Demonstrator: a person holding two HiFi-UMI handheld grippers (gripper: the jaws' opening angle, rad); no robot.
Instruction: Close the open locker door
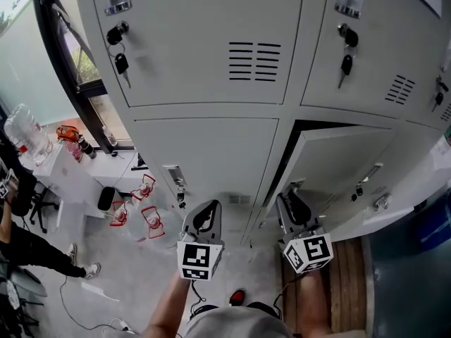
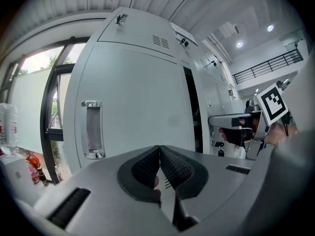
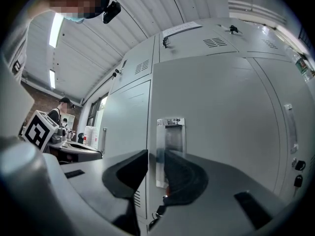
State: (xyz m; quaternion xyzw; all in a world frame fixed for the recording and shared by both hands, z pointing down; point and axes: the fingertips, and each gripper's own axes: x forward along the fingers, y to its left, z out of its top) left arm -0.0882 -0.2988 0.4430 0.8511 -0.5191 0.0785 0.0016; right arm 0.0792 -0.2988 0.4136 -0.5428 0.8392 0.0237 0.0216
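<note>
Jaws of the left gripper [image 2: 160, 149] are pressed together with nothing between them. On the right gripper [image 3: 156, 155] I see them partly apart, framing the edge of the locker door [image 3: 221, 122] and its recessed handle [image 3: 170, 146]; contact I cannot judge. That door stands ajar at the head view's lower right, beside closed lockers [image 1: 204, 153].

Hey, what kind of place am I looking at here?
Probably a locker area in a workplace or office: a bank of grey metal lockers, keys hanging from their locks, one lower door ajar, and a white table with water bottles alongside.
</note>
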